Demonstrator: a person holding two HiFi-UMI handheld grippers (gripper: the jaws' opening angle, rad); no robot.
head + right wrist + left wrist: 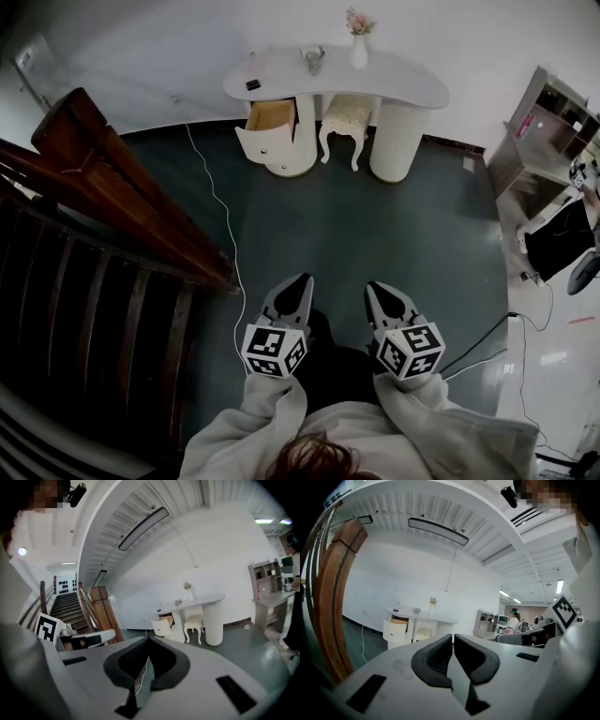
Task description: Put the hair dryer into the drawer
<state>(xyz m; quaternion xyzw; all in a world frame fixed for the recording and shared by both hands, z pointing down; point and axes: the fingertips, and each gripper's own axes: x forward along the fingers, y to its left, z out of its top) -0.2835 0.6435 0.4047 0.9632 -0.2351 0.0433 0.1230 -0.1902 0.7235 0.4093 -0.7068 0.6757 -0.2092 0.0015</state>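
The fingers [433, 656] of the left gripper [296, 286] and of the right gripper [382, 292] are pressed together, holding nothing. Far ahead of them, under the white curved tabletop [394, 82], the white pull-out drawer [267, 120] stands open, showing bare light wood. The hair dryer is too small to pick out, so I cannot tell its direction.

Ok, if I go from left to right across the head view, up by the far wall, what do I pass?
Wooden banister → open drawer → stool → round desk leg → shelf.
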